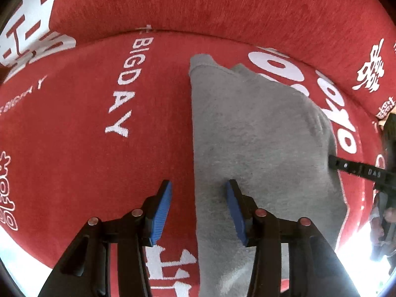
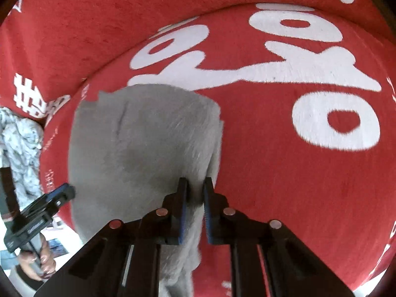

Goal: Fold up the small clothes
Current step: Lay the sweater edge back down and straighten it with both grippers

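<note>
Right wrist view: grey garment (image 2: pixel 138 143) on a red printed cover (image 2: pixel 272 185).
Right gripper (image 2: pixel 195 190) pinches the garment's right edge; left gripper (image 1: pixel 199 193), jaws apart, straddles its left edge, long axis running away.

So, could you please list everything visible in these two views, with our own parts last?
grey garment: one, grey, lying on the red cover, partly folded.
red cover: one, red with white lettering, spread under the garment and up the back.
patterned cloth: one, white with grey print, at the left edge of the right wrist view.
left claw: black with blue pads, open, straddling the garment's left edge.
right claw: black with blue pads, closed on the garment's right edge.
hand: one, holding the left claw's handle, lower left of the right wrist view.
</note>
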`<action>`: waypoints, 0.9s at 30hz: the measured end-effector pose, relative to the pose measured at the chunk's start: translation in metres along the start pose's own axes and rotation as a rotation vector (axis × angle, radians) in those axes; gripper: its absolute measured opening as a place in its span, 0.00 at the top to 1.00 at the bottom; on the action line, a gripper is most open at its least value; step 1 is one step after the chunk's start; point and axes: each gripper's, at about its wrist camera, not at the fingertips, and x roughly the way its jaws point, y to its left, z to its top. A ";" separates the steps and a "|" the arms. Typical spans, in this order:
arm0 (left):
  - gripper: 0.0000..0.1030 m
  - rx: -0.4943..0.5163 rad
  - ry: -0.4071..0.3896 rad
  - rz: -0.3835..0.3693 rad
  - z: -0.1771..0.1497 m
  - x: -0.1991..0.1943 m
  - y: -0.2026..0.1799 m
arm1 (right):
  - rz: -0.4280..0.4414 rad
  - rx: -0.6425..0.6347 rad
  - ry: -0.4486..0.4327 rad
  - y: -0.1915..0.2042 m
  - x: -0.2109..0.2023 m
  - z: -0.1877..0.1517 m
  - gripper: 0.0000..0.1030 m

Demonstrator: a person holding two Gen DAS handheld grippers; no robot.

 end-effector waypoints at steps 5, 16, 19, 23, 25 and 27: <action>0.45 0.021 -0.004 0.079 -0.003 -0.010 -0.003 | -0.014 0.026 -0.009 -0.001 -0.014 -0.002 0.87; 0.45 0.007 0.055 0.139 -0.043 -0.023 0.000 | 0.043 -0.074 -0.024 0.054 -0.062 -0.069 0.87; 0.45 0.001 0.078 0.144 -0.049 -0.019 0.000 | 0.023 -0.087 0.006 0.058 -0.053 -0.082 0.87; 0.45 0.003 0.085 0.146 -0.054 -0.016 0.000 | -0.045 -0.069 0.040 0.051 -0.029 -0.088 0.89; 0.45 -0.003 0.086 0.138 -0.054 -0.016 0.002 | -0.055 -0.052 0.058 0.046 -0.021 -0.090 0.90; 0.45 -0.001 0.088 0.138 -0.054 -0.016 0.001 | -0.060 -0.040 0.069 0.043 -0.013 -0.092 0.92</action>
